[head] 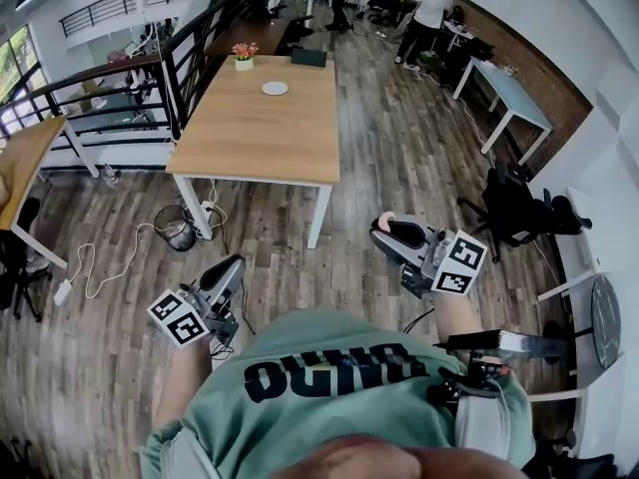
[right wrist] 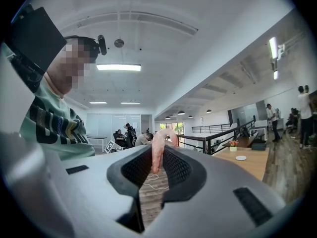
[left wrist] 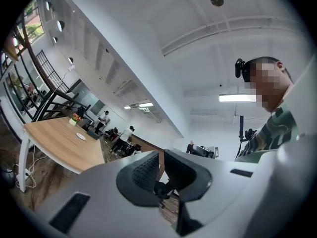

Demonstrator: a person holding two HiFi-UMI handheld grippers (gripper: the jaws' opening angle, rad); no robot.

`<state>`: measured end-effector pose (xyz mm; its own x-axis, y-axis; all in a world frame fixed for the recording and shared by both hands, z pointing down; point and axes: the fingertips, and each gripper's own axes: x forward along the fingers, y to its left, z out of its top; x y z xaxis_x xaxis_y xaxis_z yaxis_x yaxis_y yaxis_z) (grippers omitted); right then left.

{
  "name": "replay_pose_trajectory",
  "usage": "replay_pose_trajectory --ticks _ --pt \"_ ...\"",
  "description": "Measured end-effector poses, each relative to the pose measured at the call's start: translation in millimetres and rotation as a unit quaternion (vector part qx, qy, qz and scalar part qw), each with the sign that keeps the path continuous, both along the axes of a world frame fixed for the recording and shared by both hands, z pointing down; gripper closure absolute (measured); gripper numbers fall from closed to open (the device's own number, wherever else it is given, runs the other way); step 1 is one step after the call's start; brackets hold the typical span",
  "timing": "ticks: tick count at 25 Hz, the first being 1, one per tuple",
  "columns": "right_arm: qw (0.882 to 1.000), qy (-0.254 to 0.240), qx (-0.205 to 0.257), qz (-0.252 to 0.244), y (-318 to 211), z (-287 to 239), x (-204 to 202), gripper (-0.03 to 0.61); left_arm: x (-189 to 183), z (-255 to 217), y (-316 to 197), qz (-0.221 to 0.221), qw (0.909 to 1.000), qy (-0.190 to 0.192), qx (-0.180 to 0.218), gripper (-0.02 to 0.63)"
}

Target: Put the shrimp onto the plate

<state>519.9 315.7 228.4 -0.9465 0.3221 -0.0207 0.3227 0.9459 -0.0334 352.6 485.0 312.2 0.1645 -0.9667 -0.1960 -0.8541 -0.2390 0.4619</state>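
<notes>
A pink shrimp [right wrist: 158,151] stands up between the dark pads of my right gripper [right wrist: 159,158], which is shut on it. In the head view the shrimp [head: 385,222] shows at the tip of the right gripper [head: 387,230], held in the air over the wood floor, well short of the table. The small white plate [head: 275,88] lies on the far part of a wooden table [head: 250,133]; it also shows as a plate [right wrist: 240,157] and a plate [left wrist: 81,136]. My left gripper [head: 234,264] hangs lower left, and its jaws [left wrist: 159,165] are shut on nothing.
A flower pot [head: 245,58] and a dark flat object [head: 309,57] sit at the table's far end. A wire bin [head: 177,228] and a white cable [head: 110,257] lie on the floor by the near left leg. A black office chair [head: 514,208] stands right. People [head: 429,8] stand far back.
</notes>
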Motion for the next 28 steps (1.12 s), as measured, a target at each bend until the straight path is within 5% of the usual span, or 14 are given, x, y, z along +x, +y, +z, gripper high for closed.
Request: replay_pose_trajectory --ticks 13,18,28 --pt "0.995 -0.016 -0.024 -0.1 -42.8 13.0 -75.1 0.517 -35.7 4.8 -7.4 -0.095 0.9951 -0.01 -0.026 0.577" --pt "0.989 -0.034 -0.029 -0.144 -103.8 1.4 -106.6 0.517 -49.1 -16.9 -51.1 -0.148 0.9885 -0.022 -0.021 0.577" --pt "0.981 -0.044 -0.04 -0.186 -226.8 6.3 -132.2 0.517 -51.9 -20.8 -168.9 -0.176 0.9836 -0.017 -0.035 0.577"
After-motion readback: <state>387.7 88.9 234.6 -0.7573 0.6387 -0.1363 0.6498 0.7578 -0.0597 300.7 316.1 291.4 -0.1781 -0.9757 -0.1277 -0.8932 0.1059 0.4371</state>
